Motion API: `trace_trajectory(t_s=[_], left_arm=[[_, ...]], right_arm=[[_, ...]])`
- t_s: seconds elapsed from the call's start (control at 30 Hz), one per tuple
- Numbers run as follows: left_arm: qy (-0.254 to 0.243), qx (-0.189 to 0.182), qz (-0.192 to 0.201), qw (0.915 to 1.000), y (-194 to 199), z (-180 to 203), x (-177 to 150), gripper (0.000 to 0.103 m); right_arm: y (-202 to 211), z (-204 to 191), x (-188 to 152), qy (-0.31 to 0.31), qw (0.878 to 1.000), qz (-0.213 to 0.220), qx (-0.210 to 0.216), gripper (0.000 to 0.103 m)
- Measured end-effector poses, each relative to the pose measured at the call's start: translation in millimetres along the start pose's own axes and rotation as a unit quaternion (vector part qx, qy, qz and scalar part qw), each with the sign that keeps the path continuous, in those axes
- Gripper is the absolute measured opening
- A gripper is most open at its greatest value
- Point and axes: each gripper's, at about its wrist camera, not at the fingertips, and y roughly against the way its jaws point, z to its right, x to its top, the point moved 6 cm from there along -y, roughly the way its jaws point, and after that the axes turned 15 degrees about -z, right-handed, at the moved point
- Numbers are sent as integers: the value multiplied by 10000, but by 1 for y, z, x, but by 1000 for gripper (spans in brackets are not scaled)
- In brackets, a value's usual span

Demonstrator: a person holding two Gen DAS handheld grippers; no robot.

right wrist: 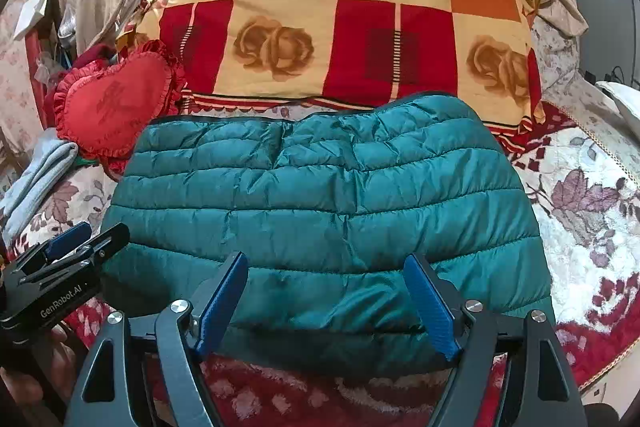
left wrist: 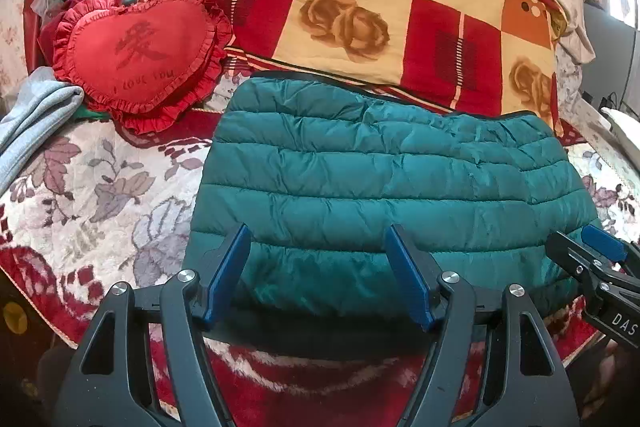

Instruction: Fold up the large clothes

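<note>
The teal puffer jacket (left wrist: 384,195) lies folded into a compact block on the bed (left wrist: 92,187), w/ its near fold edge toward both cameras and its dark-trimmed far edge against the checked "love" quilt (left wrist: 360,11). Its long axis runs left-right across both views, parallel to its own quilting seams.

Left gripper (left wrist: 318,277) hangs just over the jacket's near edge, jaws apart, nothing between the pads. Right gripper (right wrist: 328,303) sits over the same edge further right, also spread and empty.

Risks, as a judgement: the padding is slick and springy, so a shallow pinch could catch only the top layer and let the fold puff open; uneven lifts by the two grippers would skew the block. The red heart pillow (left wrist: 140,55) and grey garment (left wrist: 32,123), left of the jacket, could snag if it's dragged that way.
</note>
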Motion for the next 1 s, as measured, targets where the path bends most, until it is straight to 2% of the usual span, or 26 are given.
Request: trace_trajectory(t_s=[0.67,1.0], left_arm=[[-1,220,87,9997,19,-6,-3,70],[-142,474,375,9981,31,-6,-3,70]], right_arm=[[15,-6,5,35,9998,159,101,83],[17,-13,8,131,9997,189,101,83]])
